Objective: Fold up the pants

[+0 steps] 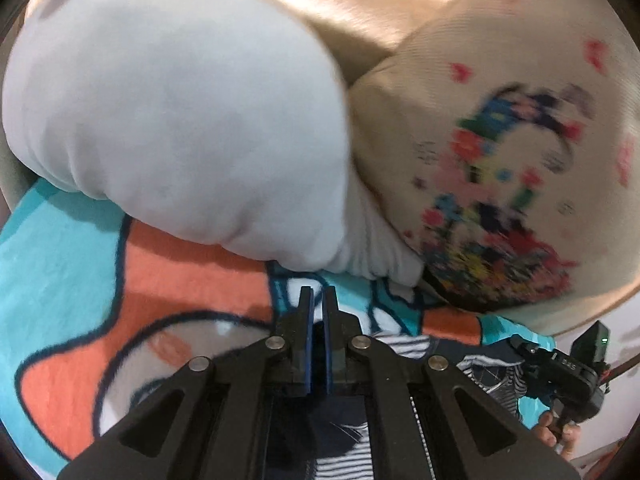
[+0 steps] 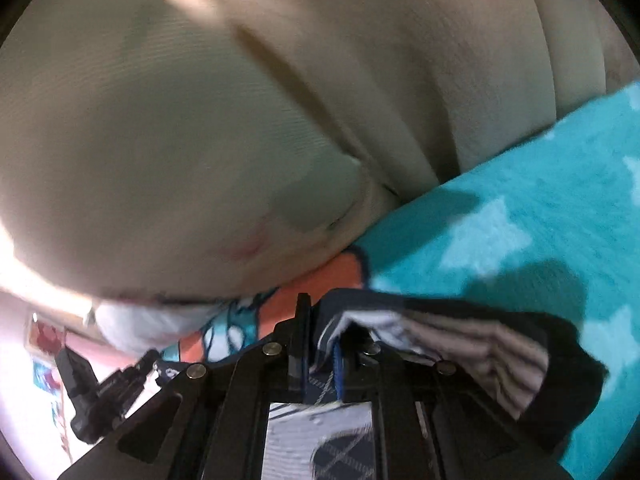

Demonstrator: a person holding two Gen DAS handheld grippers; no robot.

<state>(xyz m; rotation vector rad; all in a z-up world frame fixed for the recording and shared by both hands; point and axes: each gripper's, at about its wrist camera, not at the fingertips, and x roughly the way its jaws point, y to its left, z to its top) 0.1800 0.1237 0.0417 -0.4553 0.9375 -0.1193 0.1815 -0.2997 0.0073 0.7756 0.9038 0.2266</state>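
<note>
Over the bright cartoon blanket, both grippers carry the striped pants toward the pillows.

Right gripper is clenched on a bunched navy-and-white edge, cloth spilling toward its four o'clock; left gripper shows jaws pressed together, pants visible beneath its frame, though whether cloth is pinched I cannot tell; white pillow lies at eleven o'clock; seemingly mid-fold; next, lay this edge down squarely, then release.

Both point downward: left gripper closed, right gripper clamped on cloth.
</note>
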